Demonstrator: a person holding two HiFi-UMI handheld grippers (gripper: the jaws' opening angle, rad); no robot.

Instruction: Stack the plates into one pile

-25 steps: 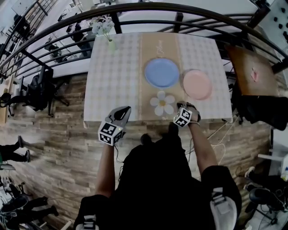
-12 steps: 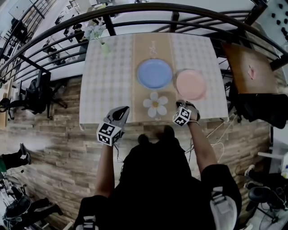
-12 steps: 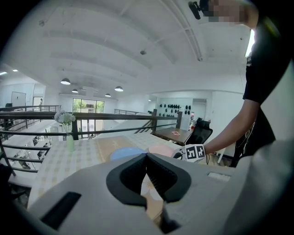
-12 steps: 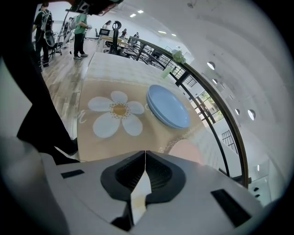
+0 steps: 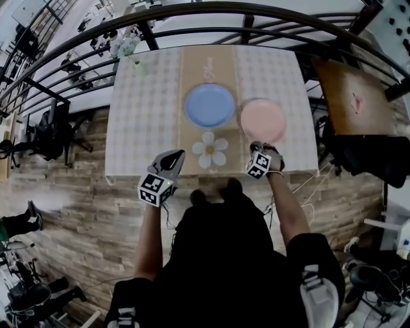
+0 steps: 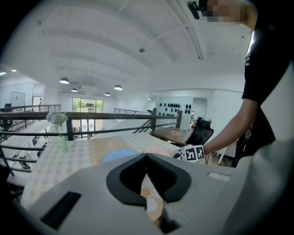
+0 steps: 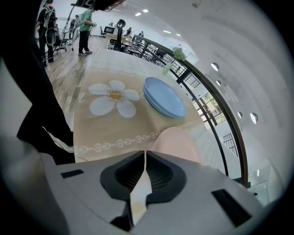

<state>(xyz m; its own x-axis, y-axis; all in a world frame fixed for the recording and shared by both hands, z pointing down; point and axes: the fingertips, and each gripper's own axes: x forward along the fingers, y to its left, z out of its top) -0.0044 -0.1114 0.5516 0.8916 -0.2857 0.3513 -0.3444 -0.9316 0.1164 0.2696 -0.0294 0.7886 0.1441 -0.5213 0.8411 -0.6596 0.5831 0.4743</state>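
A blue plate (image 5: 210, 106) lies on the tan runner in the middle of the table (image 5: 138, 128). A pink plate (image 5: 262, 121) lies just to its right, apart from it. The right gripper view has the blue plate (image 7: 164, 97) ahead to the left and the pink plate (image 7: 177, 143) just past the jaws. My right gripper (image 5: 261, 148) hovers at the table's near edge in front of the pink plate, jaws shut on nothing (image 7: 145, 153). Off the near edge to the left, my left gripper (image 5: 177, 157) is also shut and empty (image 6: 146, 156).
A daisy-shaped mat (image 5: 210, 150) lies on the runner between the grippers. A vase of flowers (image 5: 131, 54) stands at the far left corner. A dark railing (image 5: 192, 13) curves behind the table. To the right are a wooden side table (image 5: 355, 96) and a black chair (image 5: 368, 157).
The table and plates have slid leftwards in the head view, so my right gripper now sits straight in front of the pink plate. Both grippers stay shut and hardly moved.
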